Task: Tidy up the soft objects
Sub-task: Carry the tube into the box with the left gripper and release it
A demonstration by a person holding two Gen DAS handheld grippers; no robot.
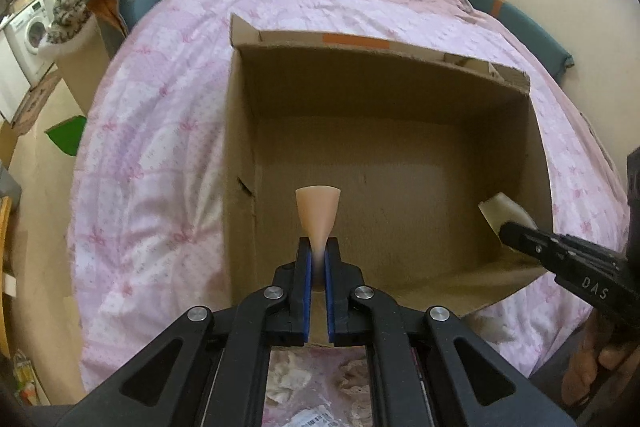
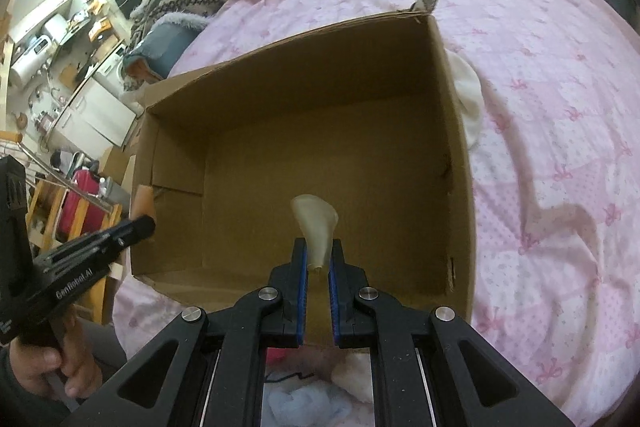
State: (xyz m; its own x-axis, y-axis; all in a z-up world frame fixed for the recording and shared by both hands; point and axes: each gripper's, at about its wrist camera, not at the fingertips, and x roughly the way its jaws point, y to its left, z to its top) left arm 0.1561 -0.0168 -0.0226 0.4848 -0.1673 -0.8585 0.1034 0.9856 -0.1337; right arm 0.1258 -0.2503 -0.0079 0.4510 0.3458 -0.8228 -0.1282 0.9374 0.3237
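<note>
Up front in the left wrist view, the left gripper point(image 1: 318, 247) is clamping a peach soft piece point(image 1: 318, 213) above the open cardboard box point(image 1: 240, 155) sitting on the pink bedspread point(image 1: 160, 115); in the right wrist view, the right gripper point(image 2: 319, 251) is pinching a pale translucent piece point(image 2: 316, 227) over that box point(image 2: 456, 131)

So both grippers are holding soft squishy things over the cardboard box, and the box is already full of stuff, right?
Not quite. The cardboard box is empty, as the right wrist view shows. The left gripper does hold a peach piece and the right gripper a whitish piece over it.
</note>
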